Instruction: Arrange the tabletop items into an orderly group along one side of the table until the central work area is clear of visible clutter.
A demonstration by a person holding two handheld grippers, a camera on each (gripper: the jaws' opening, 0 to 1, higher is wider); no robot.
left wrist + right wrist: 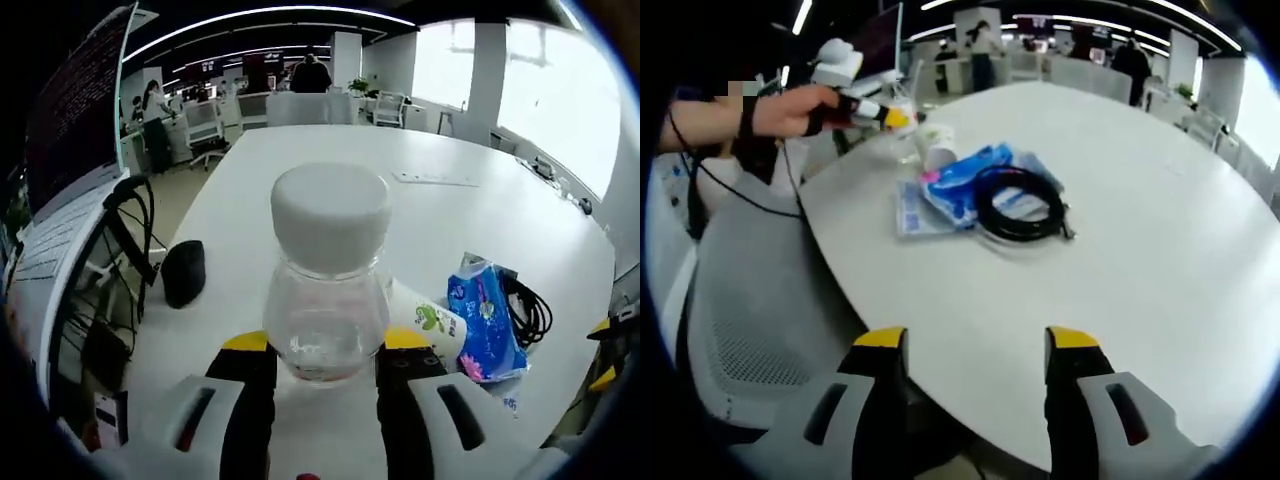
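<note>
My left gripper (325,345) had its jaws set either side of the clear plastic jar (328,275), pressed against its lower body, so I judged it held; the jar stood upright, white cap up, straight ahead of the jaws on the tabletop (470,215). My right gripper (975,345) stood wide and empty near the tabletop's edge, with the coiled black cable (1020,205) and the blue tissue packs (960,180) well ahead of it. The left was plainly the nearer to the jar, which sat just beside a paper cup (432,322) lying on its side. A dark object (183,272) lay to the left; I could not make out what it was. The jar's base was hidden between the jaws.
</note>
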